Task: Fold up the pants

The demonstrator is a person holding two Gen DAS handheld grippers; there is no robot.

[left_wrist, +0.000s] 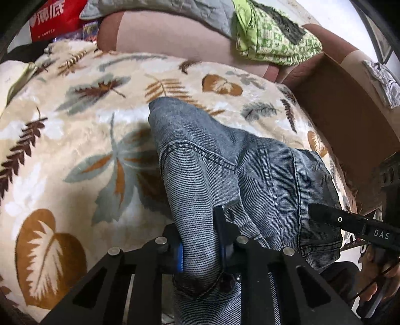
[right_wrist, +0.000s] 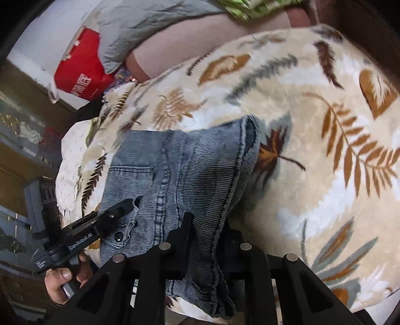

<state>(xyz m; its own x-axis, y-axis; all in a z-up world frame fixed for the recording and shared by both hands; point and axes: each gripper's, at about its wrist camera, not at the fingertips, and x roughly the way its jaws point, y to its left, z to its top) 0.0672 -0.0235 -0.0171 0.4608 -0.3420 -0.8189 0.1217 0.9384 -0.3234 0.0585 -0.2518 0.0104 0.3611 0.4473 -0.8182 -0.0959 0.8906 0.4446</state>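
Observation:
Grey-blue jeans [left_wrist: 212, 155] lie bunched on a cream blanket printed with leaves [left_wrist: 75, 130]. In the left wrist view my left gripper [left_wrist: 200, 240] is shut on a fold of the denim, which bulges up between its fingers. My right gripper [left_wrist: 322, 212] reaches into the jeans' right edge, near the waistband. The right wrist view shows the jeans [right_wrist: 180, 162] with a back pocket and a button, and my right gripper [right_wrist: 210, 232] shut on a thick seam edge. My left gripper [right_wrist: 125, 205], in a person's hand [right_wrist: 62, 277], grips the waist at the left.
An open cardboard box [left_wrist: 350, 120] stands to the right of the blanket. On the sofa back behind lie a green patterned cloth [left_wrist: 270, 32] and a grey quilted pad [left_wrist: 155, 7]. A red bag [left_wrist: 55, 20] sits at the far left, and dark furniture [right_wrist: 20, 150] is beside the bed.

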